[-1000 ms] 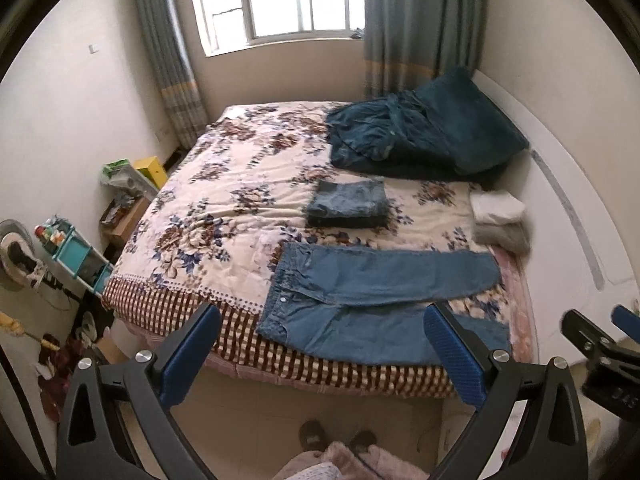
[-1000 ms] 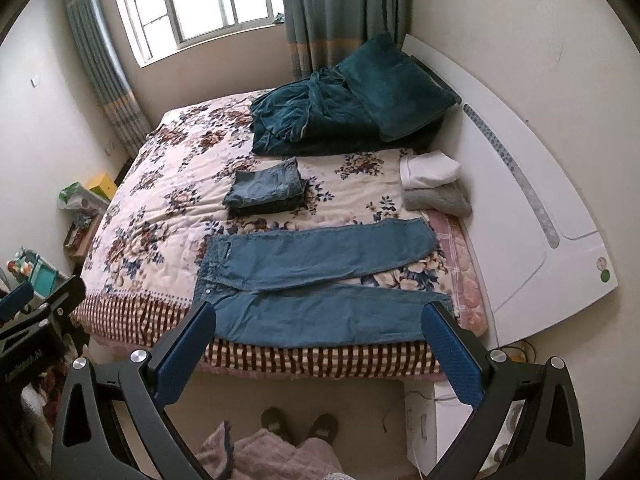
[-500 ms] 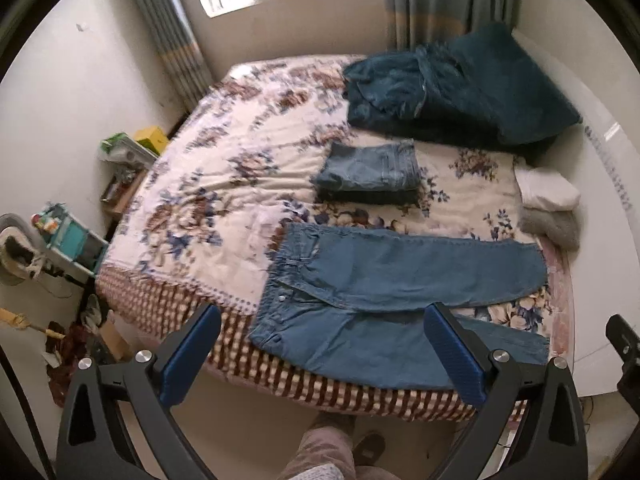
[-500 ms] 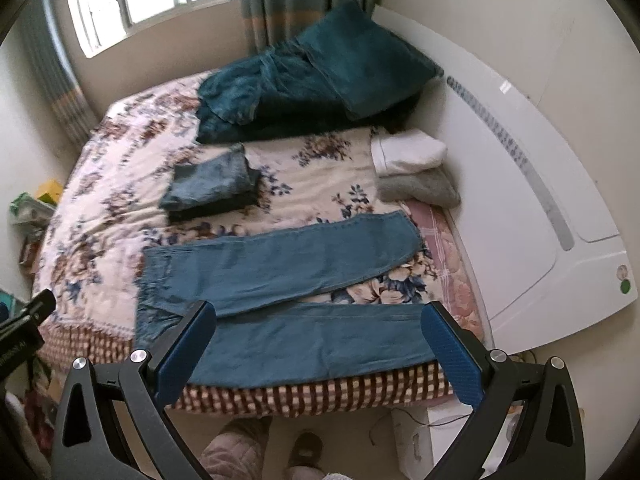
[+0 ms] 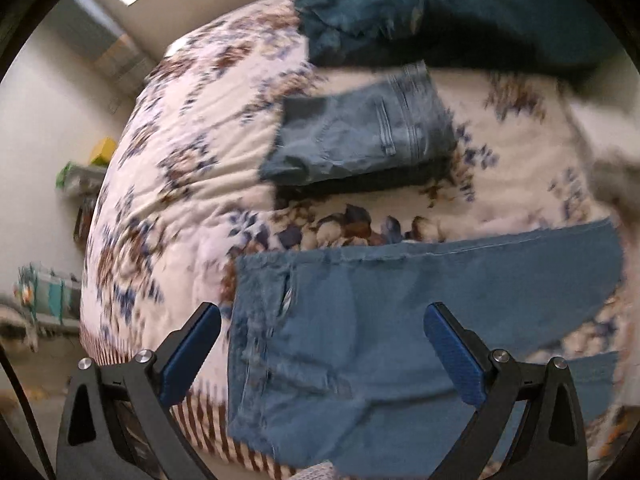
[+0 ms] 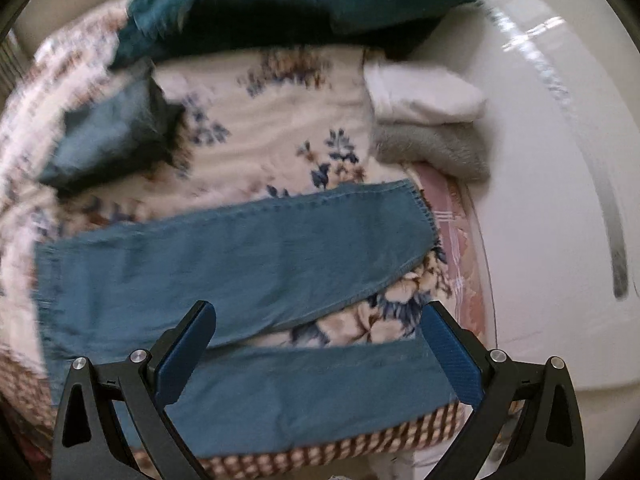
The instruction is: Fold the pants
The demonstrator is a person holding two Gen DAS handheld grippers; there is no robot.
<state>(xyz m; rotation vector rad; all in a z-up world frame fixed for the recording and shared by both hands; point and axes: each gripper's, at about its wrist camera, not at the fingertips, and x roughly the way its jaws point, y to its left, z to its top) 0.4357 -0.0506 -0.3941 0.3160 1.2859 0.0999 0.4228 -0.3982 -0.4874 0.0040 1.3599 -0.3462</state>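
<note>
Pants (image 5: pixel 360 332): they lie flat and unfolded on the bed (image 5: pixel 192 168), legs apart, waistband at the bed's left edge.
Left tongs (image 5: pixel 320 350): mine, wide apart, empty, above the waistband end.
Right tongs (image 6: pixel 316 350): wide apart, empty, above the near leg's hem end.
Done: nothing folded yet; a folded pair (image 5: pixel 360 136) sits further up the bed.
Left: I judge every fold remains, starting with leg onto leg.

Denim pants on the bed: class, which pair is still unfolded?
The light blue denim pants spread flat along the near bed edge, legs stretched out; the darker denim pair farther back is already a compact folded stack.
</note>
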